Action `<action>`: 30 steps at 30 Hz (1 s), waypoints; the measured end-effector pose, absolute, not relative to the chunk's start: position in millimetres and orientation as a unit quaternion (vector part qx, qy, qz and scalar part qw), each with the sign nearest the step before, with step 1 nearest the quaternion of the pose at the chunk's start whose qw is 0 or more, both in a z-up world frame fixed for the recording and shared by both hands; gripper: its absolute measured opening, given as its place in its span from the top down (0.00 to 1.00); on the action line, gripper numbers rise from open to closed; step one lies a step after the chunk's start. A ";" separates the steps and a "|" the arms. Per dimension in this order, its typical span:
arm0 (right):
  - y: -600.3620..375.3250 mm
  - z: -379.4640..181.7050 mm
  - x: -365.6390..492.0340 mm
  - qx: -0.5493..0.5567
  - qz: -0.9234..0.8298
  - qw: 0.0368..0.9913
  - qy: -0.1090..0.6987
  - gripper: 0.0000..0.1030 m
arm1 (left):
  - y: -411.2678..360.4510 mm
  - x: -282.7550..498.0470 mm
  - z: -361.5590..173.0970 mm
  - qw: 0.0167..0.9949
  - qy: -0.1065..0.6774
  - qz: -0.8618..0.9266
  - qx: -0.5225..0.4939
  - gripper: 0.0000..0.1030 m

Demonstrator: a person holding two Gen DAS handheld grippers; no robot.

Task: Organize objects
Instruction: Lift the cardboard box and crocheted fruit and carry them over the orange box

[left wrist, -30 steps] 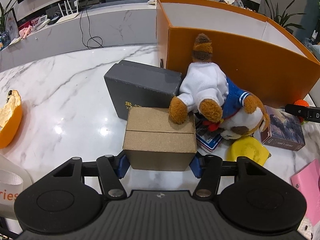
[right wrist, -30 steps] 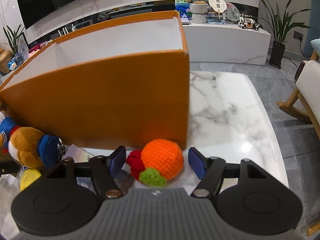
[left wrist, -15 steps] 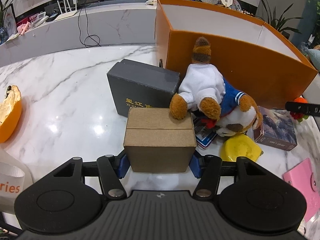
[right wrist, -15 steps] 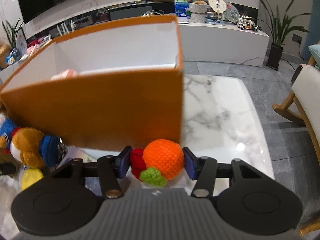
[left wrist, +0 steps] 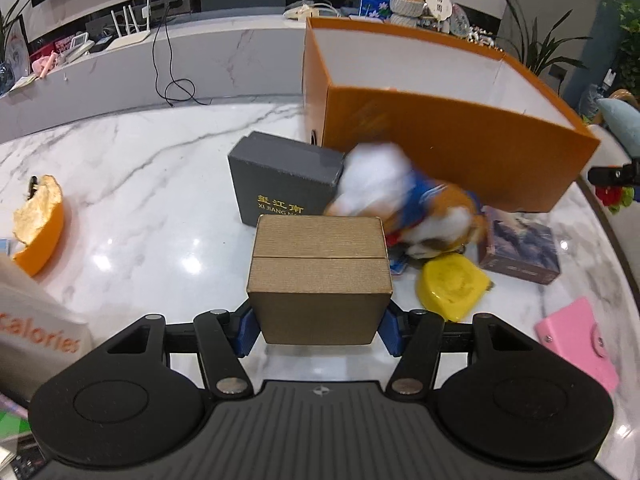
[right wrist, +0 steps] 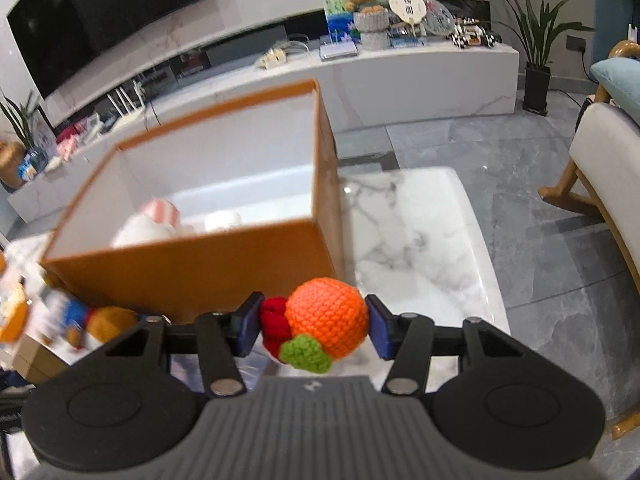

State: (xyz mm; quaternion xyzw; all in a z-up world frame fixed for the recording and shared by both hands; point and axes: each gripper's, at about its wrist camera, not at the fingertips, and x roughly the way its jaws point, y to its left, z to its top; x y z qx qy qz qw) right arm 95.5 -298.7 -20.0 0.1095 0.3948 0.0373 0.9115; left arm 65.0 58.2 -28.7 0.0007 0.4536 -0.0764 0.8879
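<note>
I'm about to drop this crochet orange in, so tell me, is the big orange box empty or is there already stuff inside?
Not empty. The right wrist view looks into the open orange box, where a white and pink soft item already lies on the bottom; blur hides what it is.

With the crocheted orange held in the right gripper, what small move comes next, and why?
Probably carry the crocheted orange forward over the orange box wall. The right gripper is shut on it, raised near rim height, and the open box already holds a white plush toy.
</note>
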 end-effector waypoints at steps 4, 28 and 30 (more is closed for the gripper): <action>-299.4 -0.9 86.7 0.117 0.047 0.918 0.377 0.46 | 61.0 50.6 -16.8 0.890 0.448 -0.079 0.001 0.34; -257.2 51.8 125.6 0.073 0.097 0.943 0.310 0.46 | -21.7 123.7 74.2 0.918 0.363 -0.156 0.038 0.34; -255.6 47.9 127.5 0.068 0.098 0.942 0.312 0.46 | -26.5 140.4 75.2 0.917 0.364 -0.159 0.036 0.34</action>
